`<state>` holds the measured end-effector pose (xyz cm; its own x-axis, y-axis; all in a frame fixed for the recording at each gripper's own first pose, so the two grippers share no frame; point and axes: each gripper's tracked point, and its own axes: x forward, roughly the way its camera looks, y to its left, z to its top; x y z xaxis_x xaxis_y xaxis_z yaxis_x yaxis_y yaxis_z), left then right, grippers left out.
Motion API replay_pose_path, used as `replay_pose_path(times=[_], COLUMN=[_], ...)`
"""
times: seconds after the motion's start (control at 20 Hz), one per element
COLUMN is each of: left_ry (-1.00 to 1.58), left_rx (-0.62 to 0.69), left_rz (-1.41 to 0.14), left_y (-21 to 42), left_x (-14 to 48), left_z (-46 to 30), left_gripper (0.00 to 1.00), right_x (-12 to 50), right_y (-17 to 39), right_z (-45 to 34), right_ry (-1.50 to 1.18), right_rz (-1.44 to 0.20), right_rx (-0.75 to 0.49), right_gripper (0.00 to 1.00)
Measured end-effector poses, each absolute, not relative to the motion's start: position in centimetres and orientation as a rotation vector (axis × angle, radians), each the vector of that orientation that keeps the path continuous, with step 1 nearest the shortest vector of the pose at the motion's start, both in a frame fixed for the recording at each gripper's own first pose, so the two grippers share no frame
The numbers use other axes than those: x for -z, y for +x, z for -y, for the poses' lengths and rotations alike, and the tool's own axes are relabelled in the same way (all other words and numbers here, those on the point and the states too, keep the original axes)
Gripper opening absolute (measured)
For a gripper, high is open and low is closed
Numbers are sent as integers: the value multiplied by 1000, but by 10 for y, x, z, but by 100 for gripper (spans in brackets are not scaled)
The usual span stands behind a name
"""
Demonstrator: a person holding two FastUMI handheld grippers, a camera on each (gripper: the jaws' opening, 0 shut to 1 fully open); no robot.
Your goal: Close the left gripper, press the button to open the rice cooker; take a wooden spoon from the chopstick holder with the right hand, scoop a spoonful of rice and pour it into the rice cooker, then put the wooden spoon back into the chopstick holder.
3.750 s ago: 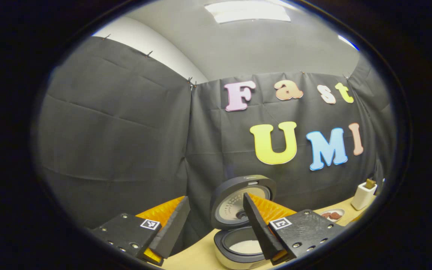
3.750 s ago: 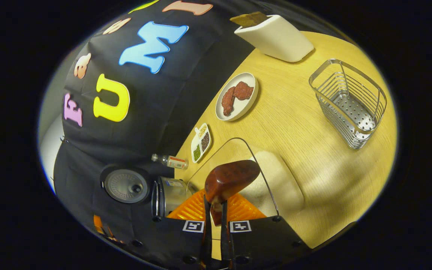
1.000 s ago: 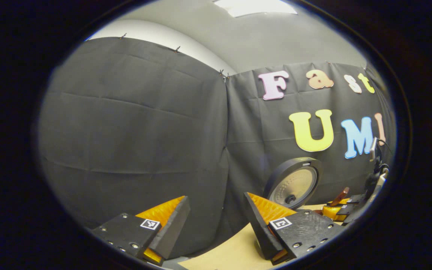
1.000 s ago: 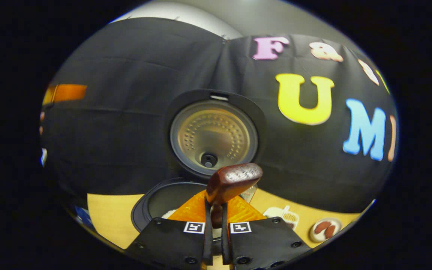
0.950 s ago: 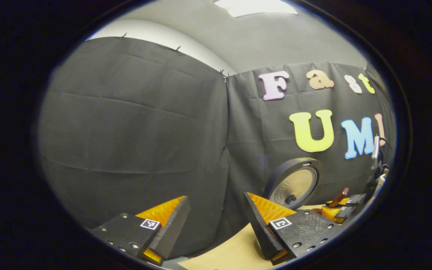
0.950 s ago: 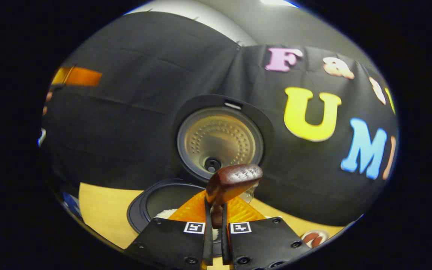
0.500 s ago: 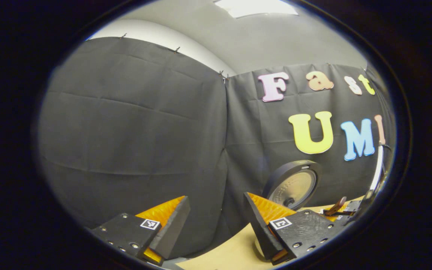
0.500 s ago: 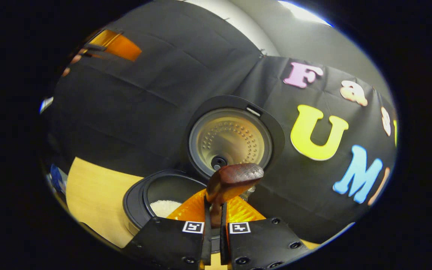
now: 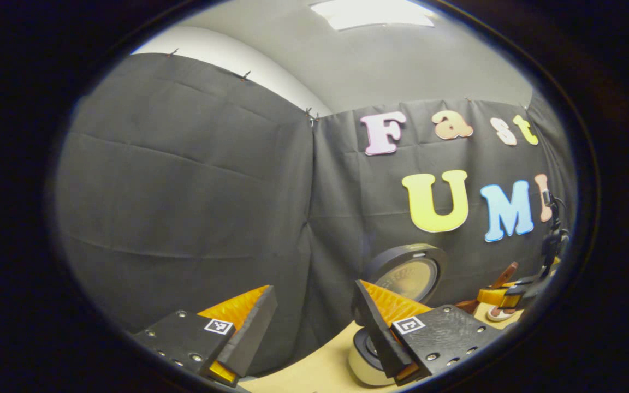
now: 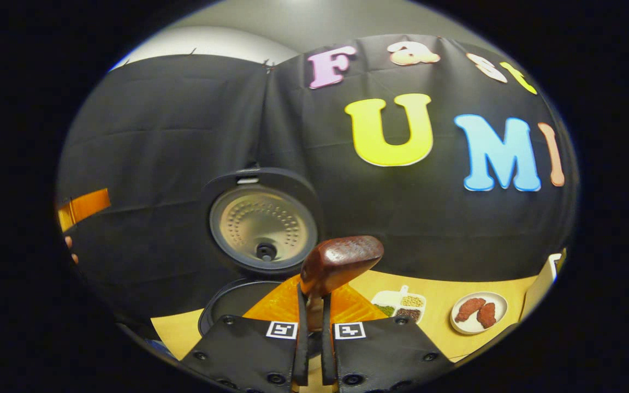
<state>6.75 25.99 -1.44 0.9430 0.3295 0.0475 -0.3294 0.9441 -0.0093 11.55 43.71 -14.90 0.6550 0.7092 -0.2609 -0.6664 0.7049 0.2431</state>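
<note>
In the right gripper view, my right gripper (image 10: 313, 297) is shut on the handle of a dark wooden spoon (image 10: 342, 259). The spoon's bowl stands above the fingers with no rice showing on it. Behind it the rice cooker (image 10: 232, 314) is open, its round lid (image 10: 262, 221) standing upright against the wall. The white chopstick holder (image 10: 544, 284) sits at the far right edge. In the left gripper view, my left gripper (image 9: 314, 322) is open and empty, left of the rice cooker (image 9: 366, 360). The right gripper (image 9: 511, 292) and spoon (image 9: 503, 275) show beyond the lid (image 9: 407, 273).
On the wooden table (image 10: 445, 292) a white plate with brown meat pieces (image 10: 478, 312) and a divided seasoning dish (image 10: 402, 303) lie right of the cooker. An orange finger of the left gripper (image 10: 82, 207) shows at the far left.
The right gripper has rolled back level and swung right with the spoon, so the cooker sits further left and the dishes are in view again. The left gripper turned slightly and stays open.
</note>
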Motion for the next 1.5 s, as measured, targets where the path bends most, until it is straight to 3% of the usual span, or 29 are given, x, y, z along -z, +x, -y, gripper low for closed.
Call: replay_pose_path(times=[0.4, 0.95, 1.5], left_ry=[-24, -42, -28], left_rx=[-199, -49, 20], left_rz=[89, 117, 123], left_y=[94, 100, 94], left_x=[-5, -26, -36], left_z=[-184, -91, -34], left_gripper=[89, 88, 90], right_x=[150, 176, 207], right_y=[151, 130, 92], right_z=[-298, -123, -17], right_ry=[144, 186, 183], right_rz=[-365, -444, -530], right_rx=[-531, -212, -47], right_gripper=[11, 11, 11])
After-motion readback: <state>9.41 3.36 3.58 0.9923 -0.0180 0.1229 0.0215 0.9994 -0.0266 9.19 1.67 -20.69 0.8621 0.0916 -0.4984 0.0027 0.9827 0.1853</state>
